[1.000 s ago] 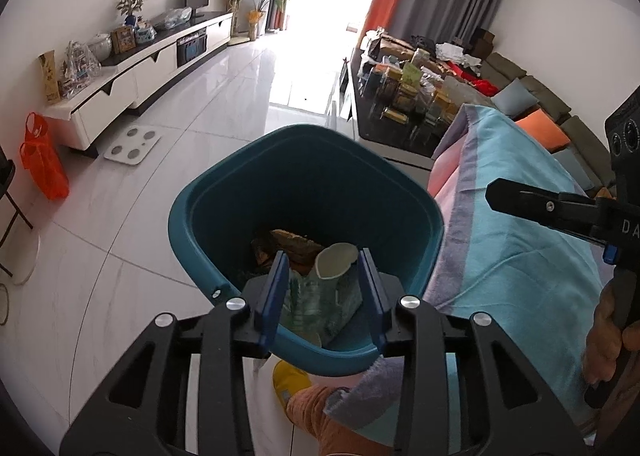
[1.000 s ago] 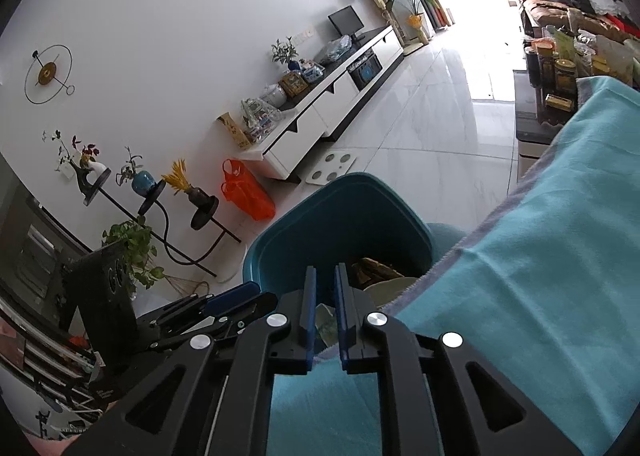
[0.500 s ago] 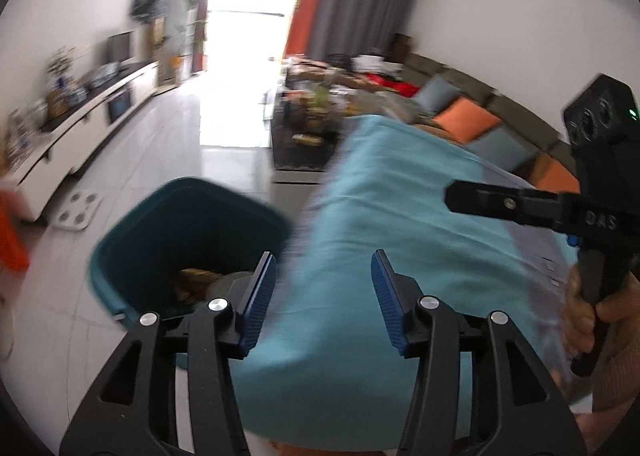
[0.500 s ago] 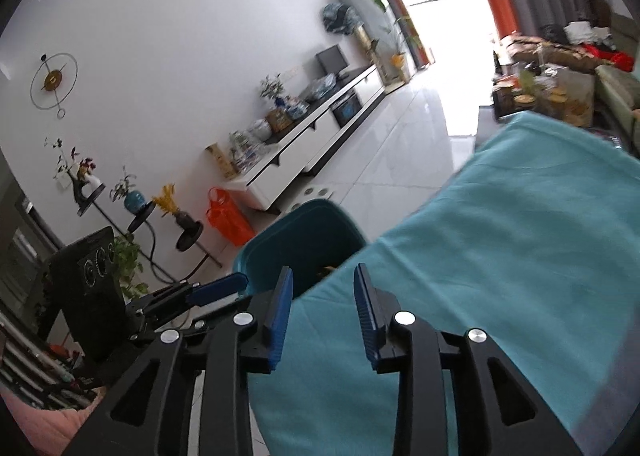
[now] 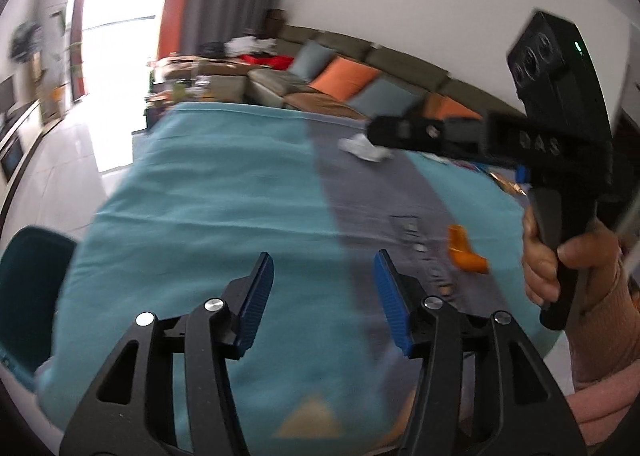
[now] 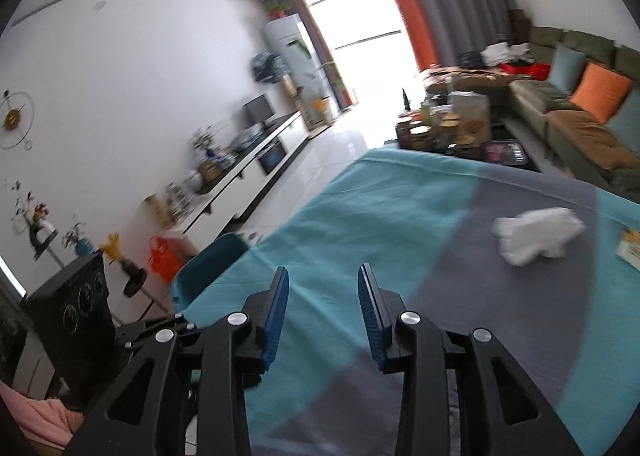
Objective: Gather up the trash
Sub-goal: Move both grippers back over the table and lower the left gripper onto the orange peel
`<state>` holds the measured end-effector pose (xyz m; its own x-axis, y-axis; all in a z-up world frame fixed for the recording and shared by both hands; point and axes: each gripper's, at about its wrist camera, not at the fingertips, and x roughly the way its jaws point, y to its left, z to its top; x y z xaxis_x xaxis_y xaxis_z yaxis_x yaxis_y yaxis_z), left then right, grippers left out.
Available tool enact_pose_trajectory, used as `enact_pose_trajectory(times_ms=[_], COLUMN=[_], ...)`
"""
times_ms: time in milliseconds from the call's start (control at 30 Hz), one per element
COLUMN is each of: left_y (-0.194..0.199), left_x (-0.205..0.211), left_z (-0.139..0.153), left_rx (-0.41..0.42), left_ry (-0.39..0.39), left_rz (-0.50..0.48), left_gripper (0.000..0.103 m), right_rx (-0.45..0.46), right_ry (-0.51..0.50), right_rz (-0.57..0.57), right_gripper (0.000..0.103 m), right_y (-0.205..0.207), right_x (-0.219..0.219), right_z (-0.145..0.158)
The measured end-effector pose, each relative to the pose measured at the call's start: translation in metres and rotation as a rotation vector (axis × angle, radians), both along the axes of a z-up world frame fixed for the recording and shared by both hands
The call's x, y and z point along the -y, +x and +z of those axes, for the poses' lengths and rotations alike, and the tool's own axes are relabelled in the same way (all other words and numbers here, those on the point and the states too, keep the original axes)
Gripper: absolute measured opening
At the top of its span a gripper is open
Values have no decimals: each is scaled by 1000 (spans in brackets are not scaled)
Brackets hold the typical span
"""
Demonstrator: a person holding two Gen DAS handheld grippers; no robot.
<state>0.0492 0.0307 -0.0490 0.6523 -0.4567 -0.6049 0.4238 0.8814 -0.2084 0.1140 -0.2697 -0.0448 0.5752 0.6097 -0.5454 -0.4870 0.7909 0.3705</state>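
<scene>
My left gripper (image 5: 323, 288) is open and empty above a table under a teal and grey cloth (image 5: 208, 200). An orange scrap (image 5: 464, 252) lies on the grey stripe just right of it, with small crumbs beside it. A crumpled white tissue (image 5: 362, 148) lies farther back. My right gripper (image 6: 323, 306) is open and empty over the same cloth (image 6: 360, 216); the tissue (image 6: 536, 234) lies ahead to its right. The teal trash bin (image 5: 24, 288) stands at the table's left edge and also shows in the right wrist view (image 6: 208, 264).
A yellow packet (image 6: 632, 252) lies at the cloth's right edge. A cluttered dark coffee table (image 6: 452, 132) and a sofa with orange cushions (image 6: 596, 96) stand beyond the table. A white TV cabinet (image 6: 248, 180) lines the left wall.
Both grippers swung right, away from the bin and over the cloth. The left gripper let go of the trash it held over the bin. The right gripper opened from shut.
</scene>
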Motion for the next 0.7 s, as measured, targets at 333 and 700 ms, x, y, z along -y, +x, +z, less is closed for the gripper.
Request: enact_pose_trajectory(times_ms=[333,700], left_y=[6,4], left_x=[86,122], left_z=[-14,-23], left_rx=[-35,-62], left_ry=[44,63], left_rz=[-146,-212], left_gripper=[53,53], right_rx=[-11,-27], right_ry=[8,34], right_rz=[-148,-216], right_gripper=[36,39], right_y=[-12,-14], right_x=[64,96], right_z=[-16,-32])
